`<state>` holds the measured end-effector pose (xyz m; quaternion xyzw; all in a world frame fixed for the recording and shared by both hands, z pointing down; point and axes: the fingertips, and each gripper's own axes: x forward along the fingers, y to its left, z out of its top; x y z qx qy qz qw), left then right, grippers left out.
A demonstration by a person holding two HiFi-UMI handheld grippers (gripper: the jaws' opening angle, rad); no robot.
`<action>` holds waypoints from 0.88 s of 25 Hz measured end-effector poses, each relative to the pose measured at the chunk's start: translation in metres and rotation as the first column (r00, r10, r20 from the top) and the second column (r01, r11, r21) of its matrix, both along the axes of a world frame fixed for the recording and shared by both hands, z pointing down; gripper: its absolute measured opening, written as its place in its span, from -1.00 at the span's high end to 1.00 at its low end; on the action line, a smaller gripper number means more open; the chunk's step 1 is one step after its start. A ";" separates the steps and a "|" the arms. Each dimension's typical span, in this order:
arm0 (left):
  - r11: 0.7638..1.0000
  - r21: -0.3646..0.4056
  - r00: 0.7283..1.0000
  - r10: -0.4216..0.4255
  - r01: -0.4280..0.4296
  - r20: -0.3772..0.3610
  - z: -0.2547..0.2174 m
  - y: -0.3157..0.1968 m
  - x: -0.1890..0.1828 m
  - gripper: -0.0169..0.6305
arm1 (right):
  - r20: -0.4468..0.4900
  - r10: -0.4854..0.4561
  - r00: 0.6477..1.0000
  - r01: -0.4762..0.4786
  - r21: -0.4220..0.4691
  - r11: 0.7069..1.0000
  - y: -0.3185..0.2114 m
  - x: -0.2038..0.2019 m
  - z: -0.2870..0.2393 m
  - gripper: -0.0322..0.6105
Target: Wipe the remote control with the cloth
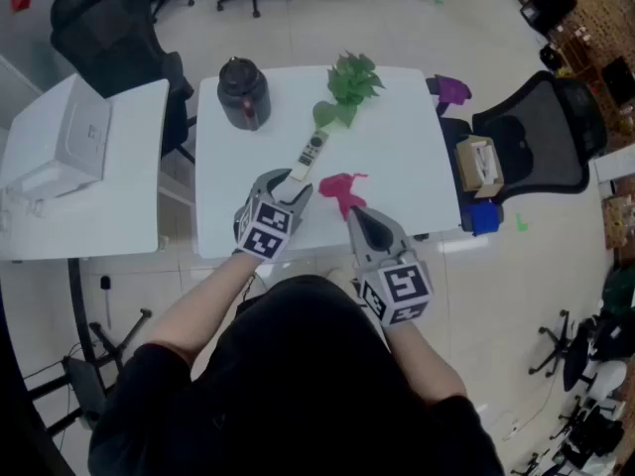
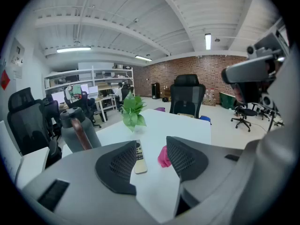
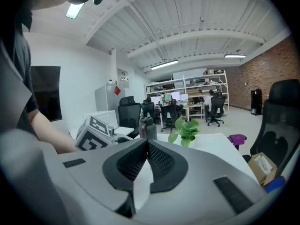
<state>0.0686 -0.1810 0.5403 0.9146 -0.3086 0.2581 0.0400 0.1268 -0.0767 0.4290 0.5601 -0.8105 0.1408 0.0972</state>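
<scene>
Head view: white rectangular table (image 1: 407, 157).

Slim pale-grey plastic remote control (image 1: 311, 156) lies flat near the table's middle. It runs on a slant, far end towards the small green leafy plant (image 1: 349, 81) and near end towards the person.

Crumpled bright-pink cloth (image 1: 342, 190) lies on the table just right of the remote's near end. The two are close but apart.

Dark grey lidded jug (image 1: 243, 93) stands upright at the far left of the table.

Left gripper (image 1: 289, 187): tips sit at the remote's near end. Its own view shows the two fingers spread wide with bare table between them. The remote lies just ahead, partly behind the left-hand pad, and the cloth sits beside the right-hand pad. Neither pad presses on anything.

Right gripper (image 3: 146, 146): fingers closed flat against each other with nothing between them. In the head view its tip sits right at the near edge of the cloth; contact cannot be told. The cloth does not show in its own view.

Off the table's right side is a black office chair (image 1: 556, 127) with an open cardboard box (image 1: 479, 164) on the seat.
</scene>
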 end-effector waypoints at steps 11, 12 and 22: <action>0.979 -0.146 0.974 -0.111 0.141 0.198 0.112 -0.068 0.018 0.19 | -0.026 0.102 0.994 -0.103 -0.065 0.992 0.020 0.047 0.012 0.88; 0.976 -0.161 0.971 -0.112 0.147 0.210 0.119 -0.070 0.020 0.19 | -0.028 0.108 0.994 -0.109 -0.071 0.991 0.022 0.050 0.013 0.88; 0.944 -0.238 0.942 -0.155 0.230 0.296 0.170 -0.089 0.023 0.19 | -0.041 0.162 0.986 -0.165 -0.106 0.981 0.033 0.074 0.018 0.88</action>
